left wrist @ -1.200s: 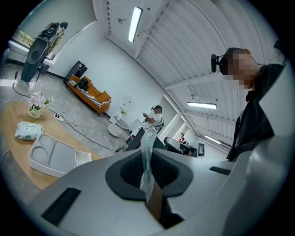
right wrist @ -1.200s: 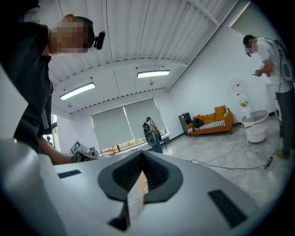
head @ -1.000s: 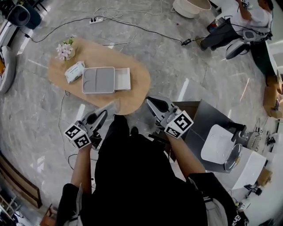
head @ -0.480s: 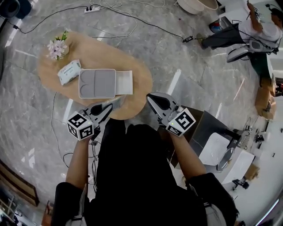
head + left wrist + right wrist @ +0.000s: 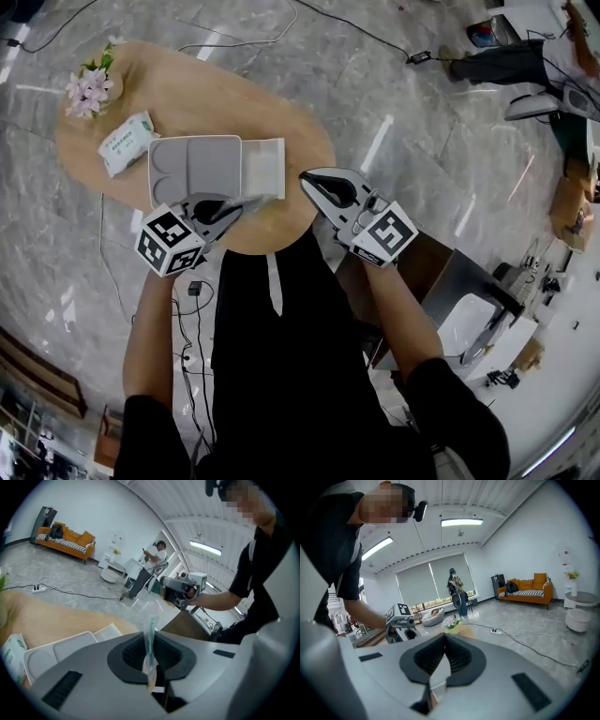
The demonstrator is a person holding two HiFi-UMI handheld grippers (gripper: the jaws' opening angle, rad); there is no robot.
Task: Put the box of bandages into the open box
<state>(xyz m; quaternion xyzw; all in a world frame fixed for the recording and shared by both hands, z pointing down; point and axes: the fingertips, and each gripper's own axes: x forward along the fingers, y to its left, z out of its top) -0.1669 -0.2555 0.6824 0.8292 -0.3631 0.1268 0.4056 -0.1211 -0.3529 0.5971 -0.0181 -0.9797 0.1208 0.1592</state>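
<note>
Both jaw pairs together, empty. Spread grey left gripper (image 5: 246, 202), reach far-left for white-and-green bandage box (image 5: 127, 142), clamp long sides squarely, carry right into shallow grey open box (image 5: 197, 164), grey right gripper (image 5: 306, 177) clear.

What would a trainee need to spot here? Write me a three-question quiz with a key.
1. True or false: the box of bandages lies inside the open box.
2. What stands on the table beside the box of bandages, on the side away from the open box? A flowers, B a mug, C a laptop.
3. Fill in: the left hand-held gripper and the right hand-held gripper both have their jaws ____.
Key: 1 false; 2 A; 3 shut.
</note>
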